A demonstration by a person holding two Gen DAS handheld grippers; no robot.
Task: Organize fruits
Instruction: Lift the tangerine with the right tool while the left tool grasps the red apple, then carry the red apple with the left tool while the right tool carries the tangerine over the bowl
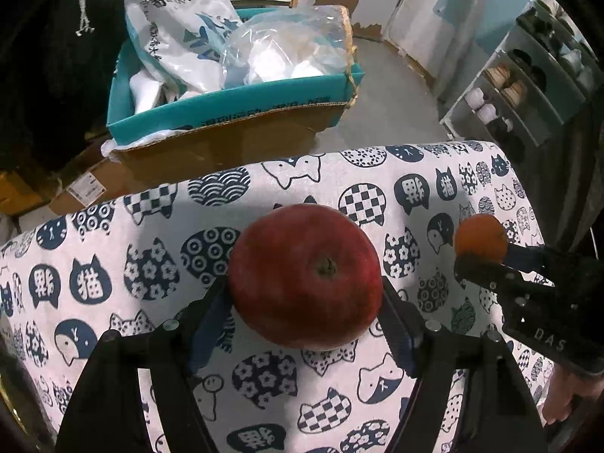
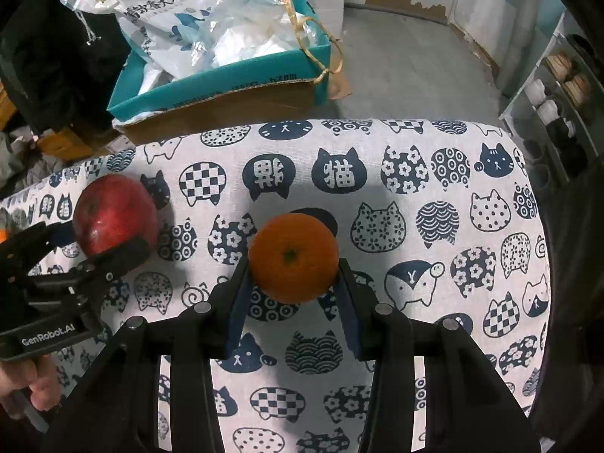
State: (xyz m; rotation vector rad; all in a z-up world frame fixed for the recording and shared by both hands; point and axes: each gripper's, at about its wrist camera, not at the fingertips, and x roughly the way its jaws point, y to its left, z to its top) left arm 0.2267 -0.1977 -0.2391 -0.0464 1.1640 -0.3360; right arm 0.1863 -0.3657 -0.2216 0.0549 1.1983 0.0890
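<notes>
The left wrist view shows the left gripper (image 1: 305,294) with both pads against the red apple (image 1: 305,277), stem end facing the camera; only this view shows that stem. The right wrist view shows the right gripper (image 2: 293,275) clenched on the orange (image 2: 293,257), calyx facing the camera. Both fruits sit between their gripper's fingertips, above the table (image 2: 377,196).

Both grippers angled steeply down — left gripper (image 1: 305,302) seemingly clamped, right gripper (image 2: 294,283) clamped.
</notes>
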